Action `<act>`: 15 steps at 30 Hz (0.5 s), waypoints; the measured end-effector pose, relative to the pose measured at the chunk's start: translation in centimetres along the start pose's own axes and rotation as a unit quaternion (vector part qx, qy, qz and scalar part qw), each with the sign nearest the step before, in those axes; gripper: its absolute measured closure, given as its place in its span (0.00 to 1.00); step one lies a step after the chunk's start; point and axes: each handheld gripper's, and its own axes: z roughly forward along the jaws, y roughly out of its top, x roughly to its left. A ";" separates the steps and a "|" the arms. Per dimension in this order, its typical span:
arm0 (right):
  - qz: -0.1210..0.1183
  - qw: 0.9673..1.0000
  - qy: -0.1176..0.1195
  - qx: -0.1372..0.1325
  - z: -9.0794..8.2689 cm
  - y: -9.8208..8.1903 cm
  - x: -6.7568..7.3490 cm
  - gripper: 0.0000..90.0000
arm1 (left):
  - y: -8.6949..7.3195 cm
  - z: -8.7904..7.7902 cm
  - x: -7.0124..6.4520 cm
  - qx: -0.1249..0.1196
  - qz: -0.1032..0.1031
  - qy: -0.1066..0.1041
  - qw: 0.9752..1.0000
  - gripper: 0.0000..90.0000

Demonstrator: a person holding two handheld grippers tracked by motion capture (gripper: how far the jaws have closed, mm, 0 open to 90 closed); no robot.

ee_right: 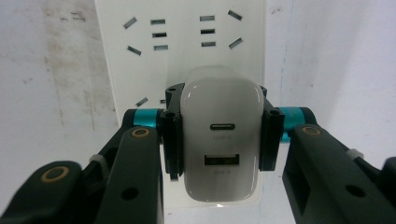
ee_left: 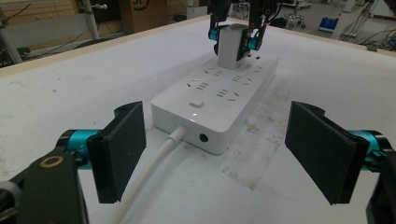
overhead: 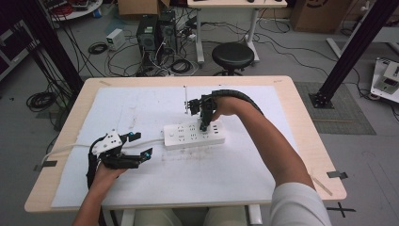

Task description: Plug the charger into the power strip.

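A white power strip (overhead: pixel 194 134) lies mid-table on a white mat, its white cable running off to the left. My right gripper (overhead: pixel 205 126) points straight down over the strip's right part, shut on a white USB charger (ee_right: pixel 221 140). The charger (ee_left: pixel 230 46) stands upright on the strip (ee_left: pixel 219 100), with black pads pressed on both its sides. Whether its pins sit in a socket is hidden. My left gripper (overhead: pixel 141 145) rests low at the left of the strip, open, its wide jaws facing the strip's cable end with nothing between them.
The white mat (overhead: pixel 141 183) covers most of the wooden table (overhead: pixel 61 136). Beyond the far edge stand a black stool (overhead: pixel 232 55), computer towers (overhead: pixel 155 33) and loose cables on the floor. Black frame posts rise at the left and right.
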 end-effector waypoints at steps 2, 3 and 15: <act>0.000 1.000 -0.001 -0.010 0.0 -0.2 0.0 0.70 | 0.0 0.0 0.0 0.000 -0.001 0.000 1.000 0.23; 0.001 1.000 -0.001 -0.016 0.1 -0.3 0.0 0.70 | 0.0 -0.1 0.1 0.000 0.000 0.000 1.000 0.23; 0.135 0.983 -0.007 -0.124 -0.4 -2.7 0.1 0.24 | 0.0 0.1 0.1 -0.001 -0.002 0.001 1.000 0.23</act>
